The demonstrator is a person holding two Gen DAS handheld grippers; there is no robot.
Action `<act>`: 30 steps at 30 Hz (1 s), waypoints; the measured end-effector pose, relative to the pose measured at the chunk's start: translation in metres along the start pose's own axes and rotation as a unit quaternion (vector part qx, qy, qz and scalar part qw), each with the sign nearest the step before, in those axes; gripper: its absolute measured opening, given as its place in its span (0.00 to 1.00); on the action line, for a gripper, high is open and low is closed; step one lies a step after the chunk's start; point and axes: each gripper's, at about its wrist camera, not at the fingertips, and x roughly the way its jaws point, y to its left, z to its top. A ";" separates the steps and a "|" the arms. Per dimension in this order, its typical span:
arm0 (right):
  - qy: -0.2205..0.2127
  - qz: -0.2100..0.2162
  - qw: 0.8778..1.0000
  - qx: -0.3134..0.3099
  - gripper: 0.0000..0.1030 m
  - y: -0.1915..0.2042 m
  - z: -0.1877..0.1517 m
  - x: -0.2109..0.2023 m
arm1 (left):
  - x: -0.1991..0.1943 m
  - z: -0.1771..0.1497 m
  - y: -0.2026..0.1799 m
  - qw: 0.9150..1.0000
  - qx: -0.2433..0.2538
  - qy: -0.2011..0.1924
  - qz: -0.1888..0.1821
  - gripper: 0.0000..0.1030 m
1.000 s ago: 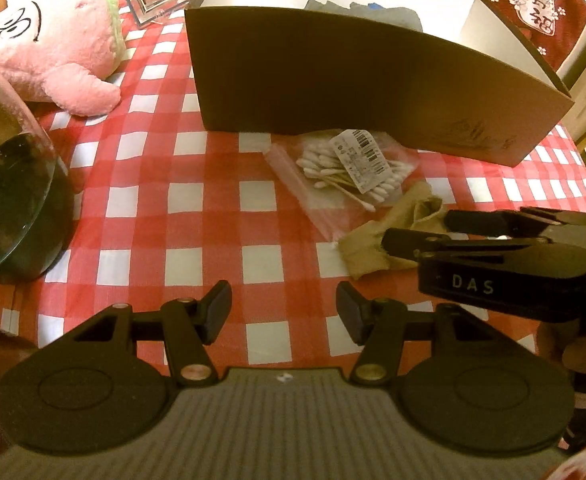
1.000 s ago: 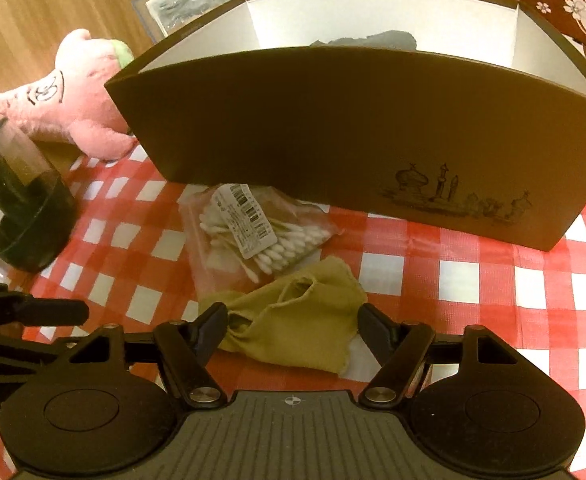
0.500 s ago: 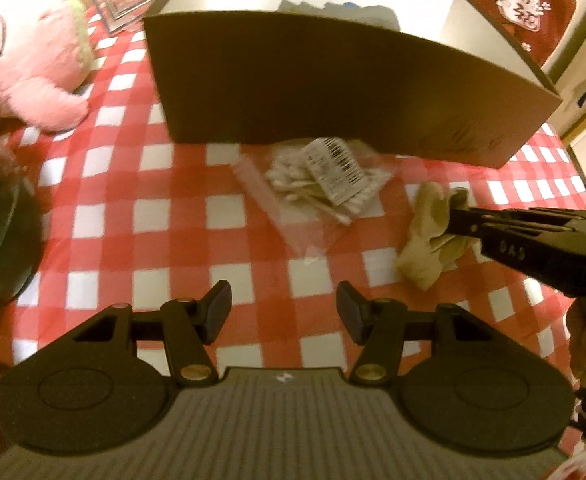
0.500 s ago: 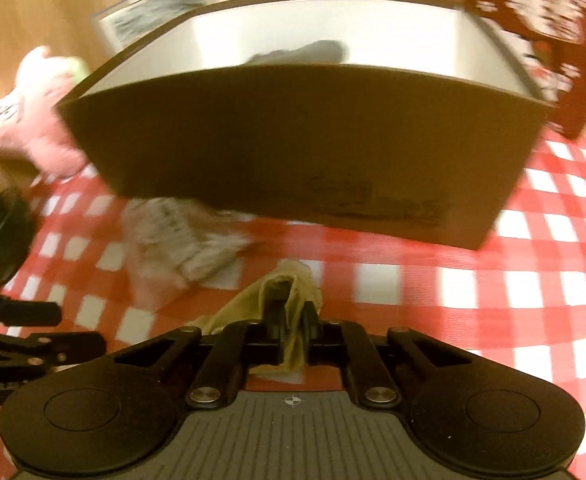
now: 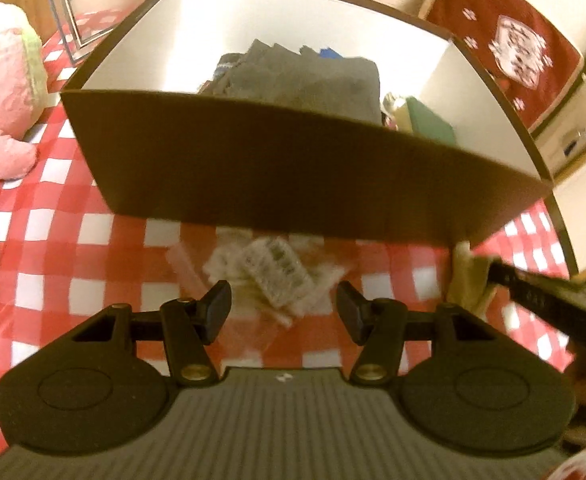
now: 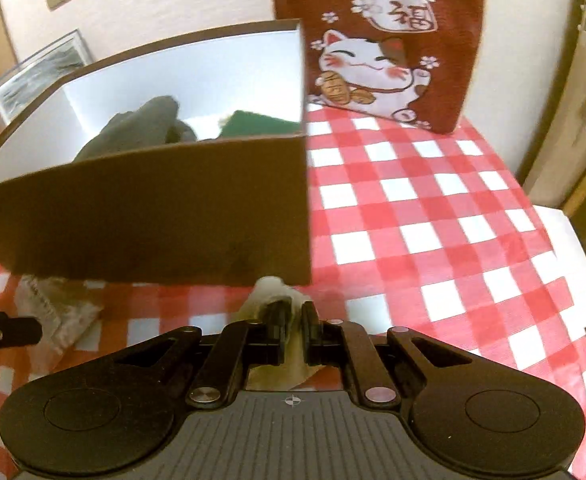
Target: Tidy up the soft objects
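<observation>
The right gripper (image 6: 293,330) is clamped on the beige stocking (image 6: 271,292), pinched at a bunched fold so the limp fabric can be carried. It is held just before the brown storage box (image 6: 153,208), probably for transfer inside. The left gripper (image 5: 283,306) is held wide apart and empty above the cotton-swab bag (image 5: 273,276), apparently positioned for grasping.

Swab bag (image 5: 271,276) before box (image 5: 293,172)
</observation>
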 end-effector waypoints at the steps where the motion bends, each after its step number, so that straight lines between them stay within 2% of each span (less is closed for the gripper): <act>1: 0.000 -0.001 1.000 0.002 0.08 -0.002 0.001 0.000 | 0.003 0.003 0.000 1.000 -0.008 0.000 0.002 0.54; 8: 0.011 0.012 1.000 0.007 0.08 -0.002 -0.004 0.006 | 0.025 0.007 0.012 0.999 -0.037 0.014 0.030 0.55; 13: 0.029 0.023 0.999 0.005 0.11 -0.002 -0.009 0.008 | 0.022 -0.001 0.033 0.998 -0.048 0.015 0.032 0.58; 16: 0.033 0.029 0.999 0.006 0.22 -0.004 -0.011 0.005 | 0.015 -0.006 0.047 0.998 -0.043 0.010 0.044 0.57; 18: 0.037 0.035 0.999 0.010 0.39 -0.006 -0.013 0.003 | 0.008 -0.010 0.058 0.998 -0.037 0.008 0.053 0.57; 21: 0.035 0.043 0.998 0.013 0.57 -0.008 -0.017 -0.004 | 0.000 -0.015 0.070 0.997 -0.040 0.011 0.057 0.56; 24: 0.036 0.051 0.998 0.016 0.64 -0.009 -0.020 -0.011 | -0.007 -0.020 0.079 0.997 -0.056 0.014 0.051 0.57; 26: 0.037 0.055 0.998 0.017 0.66 -0.009 -0.021 -0.015 | -0.007 -0.022 0.081 0.996 -0.070 0.016 0.051 0.62; 30: 0.037 0.058 0.997 0.016 0.69 -0.006 -0.021 -0.017 | 0.000 -0.020 0.088 0.992 -0.114 0.023 0.041 0.65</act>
